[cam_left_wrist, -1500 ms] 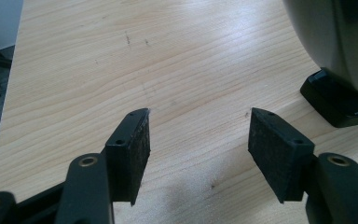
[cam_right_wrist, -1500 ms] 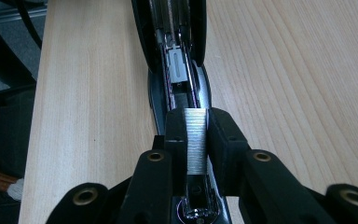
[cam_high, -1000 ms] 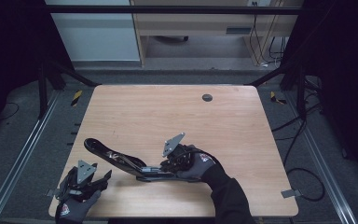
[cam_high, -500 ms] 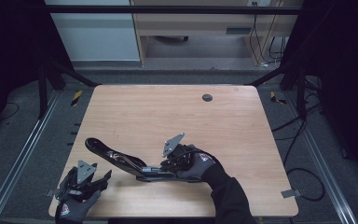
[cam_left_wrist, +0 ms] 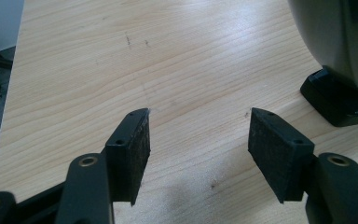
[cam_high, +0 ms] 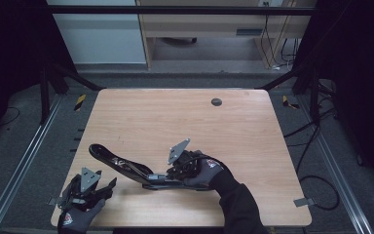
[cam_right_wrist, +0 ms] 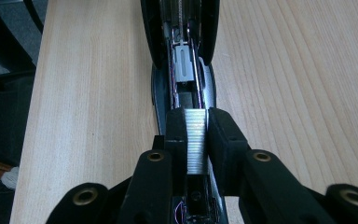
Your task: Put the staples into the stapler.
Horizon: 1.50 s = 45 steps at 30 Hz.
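Staple strip (cam_right_wrist: 196, 140) clamped in R gripper (cam_right_wrist: 196, 122) jaws over opened stapler (cam_high: 126, 167); L gripper (cam_left_wrist: 198, 135) jaws apart, empty.

We see a pale wooden table (cam_high: 253, 126) on grey floor (cam_high: 39, 146), a wooden desk (cam_high: 209, 29) beyond its far edge (cables hanging), perhaps a white cabinet (cam_high: 97, 34) alongside.
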Tool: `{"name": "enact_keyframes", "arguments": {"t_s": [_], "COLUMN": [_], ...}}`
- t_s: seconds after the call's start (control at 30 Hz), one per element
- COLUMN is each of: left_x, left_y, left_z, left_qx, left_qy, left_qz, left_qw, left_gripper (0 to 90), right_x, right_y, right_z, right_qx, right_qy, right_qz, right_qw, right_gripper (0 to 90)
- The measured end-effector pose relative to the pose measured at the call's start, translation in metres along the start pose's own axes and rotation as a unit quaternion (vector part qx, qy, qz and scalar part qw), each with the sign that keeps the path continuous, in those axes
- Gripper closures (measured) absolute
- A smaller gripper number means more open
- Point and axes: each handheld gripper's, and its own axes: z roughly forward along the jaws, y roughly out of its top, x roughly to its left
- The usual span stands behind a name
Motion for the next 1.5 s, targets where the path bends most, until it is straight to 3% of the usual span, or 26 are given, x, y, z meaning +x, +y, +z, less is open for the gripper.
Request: {"name": "enact_keyframes", "arguments": {"t_s": [1.5], "left_x": [-0.0001], "left_y": [-0.0001], "left_z": [-0.0001], "left_qx": [0.000], "left_qy": [-0.002], "left_qz": [-0.001], "left_qw": [1.0000], "left_gripper": [38.7], "right_x": [-0.0032], "right_y": [-0.0012], "right_z": [-0.0024], "right_qx": [0.008], "right_qy": [0.013], "right_qz": [-0.013], "right_qw": [0.9998], "right_gripper": [78.7]}}
